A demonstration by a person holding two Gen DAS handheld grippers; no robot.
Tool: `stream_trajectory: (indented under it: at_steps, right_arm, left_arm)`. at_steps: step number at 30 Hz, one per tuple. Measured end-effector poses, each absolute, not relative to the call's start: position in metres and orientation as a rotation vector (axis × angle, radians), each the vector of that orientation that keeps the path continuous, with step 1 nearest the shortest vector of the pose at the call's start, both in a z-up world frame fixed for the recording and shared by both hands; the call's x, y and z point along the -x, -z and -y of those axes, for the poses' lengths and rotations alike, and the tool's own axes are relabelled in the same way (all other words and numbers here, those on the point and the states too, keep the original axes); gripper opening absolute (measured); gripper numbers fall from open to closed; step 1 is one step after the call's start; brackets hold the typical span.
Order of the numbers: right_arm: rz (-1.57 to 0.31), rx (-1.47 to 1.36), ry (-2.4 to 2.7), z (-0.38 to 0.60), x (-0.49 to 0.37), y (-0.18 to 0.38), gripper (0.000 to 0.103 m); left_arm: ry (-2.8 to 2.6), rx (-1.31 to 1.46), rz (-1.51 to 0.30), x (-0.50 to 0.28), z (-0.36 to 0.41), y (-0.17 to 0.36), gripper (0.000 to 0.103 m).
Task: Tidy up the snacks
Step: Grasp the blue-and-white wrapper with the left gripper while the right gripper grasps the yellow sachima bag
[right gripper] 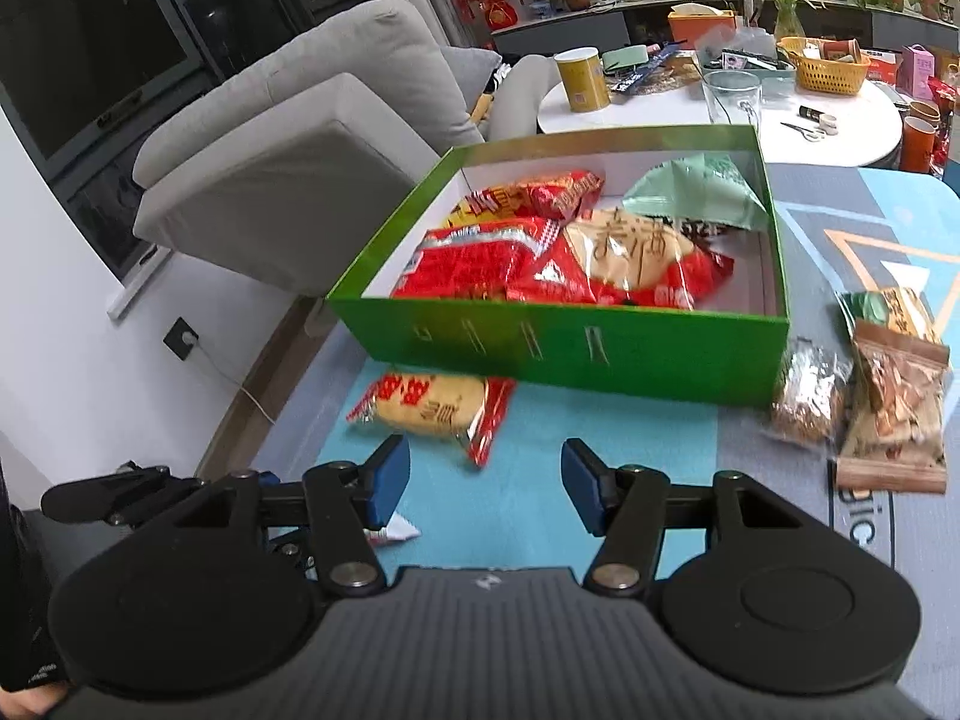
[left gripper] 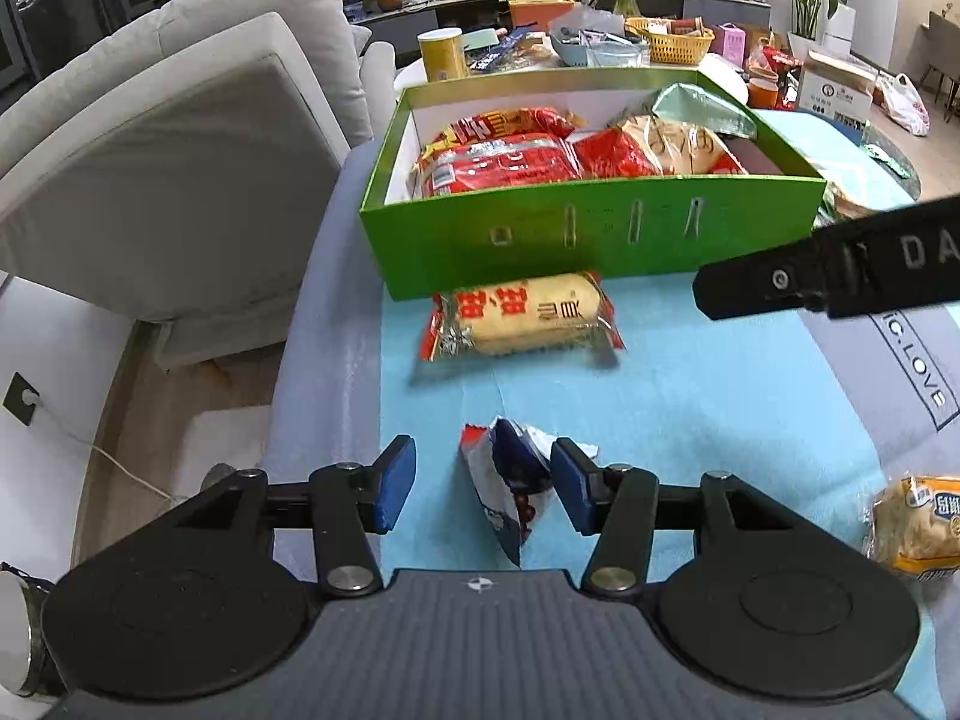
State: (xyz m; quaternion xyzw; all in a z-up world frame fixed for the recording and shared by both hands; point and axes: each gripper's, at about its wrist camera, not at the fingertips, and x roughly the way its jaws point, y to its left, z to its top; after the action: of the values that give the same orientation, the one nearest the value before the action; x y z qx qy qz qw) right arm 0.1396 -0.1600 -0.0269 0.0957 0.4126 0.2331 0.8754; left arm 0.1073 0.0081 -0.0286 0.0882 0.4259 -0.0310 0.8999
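A green box [left gripper: 600, 234] [right gripper: 558, 354] on the blue mat holds several red, tan and pale green snack packs. A red-and-yellow cake pack [left gripper: 522, 315] [right gripper: 435, 405] lies in front of the box. My left gripper [left gripper: 483, 483] is open, with a small white, red and blue packet [left gripper: 510, 486] lying between its blue pads, against the right pad. My right gripper [right gripper: 486, 489] is open and empty, low over the mat just short of the cake pack. Its arm shows at the right of the left wrist view [left gripper: 828, 276].
Brown and tan snack bags [right gripper: 888, 396] lie right of the box. A yellow bread pack [left gripper: 918, 525] lies at the mat's right. A grey sofa [left gripper: 180, 138] stands left. A cluttered white round table [right gripper: 720, 114] with a yellow canister [right gripper: 582, 78] and basket is behind.
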Motion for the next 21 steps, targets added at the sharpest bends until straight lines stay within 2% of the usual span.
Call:
stream_trajectory:
  at_steps: [4, 21]
  right_arm:
    - [-0.873, -0.169, -0.494, 0.160, -0.132, 0.031, 0.030]
    - [-0.908, -0.102, -0.495, 0.164, -0.119, 0.048, 0.032]
  left_arm:
    - [0.065, -0.196, -0.888, -0.106, -0.005, 0.033, 0.051]
    - [0.049, -0.198, -0.899, -0.110, 0.003, 0.046, 0.051]
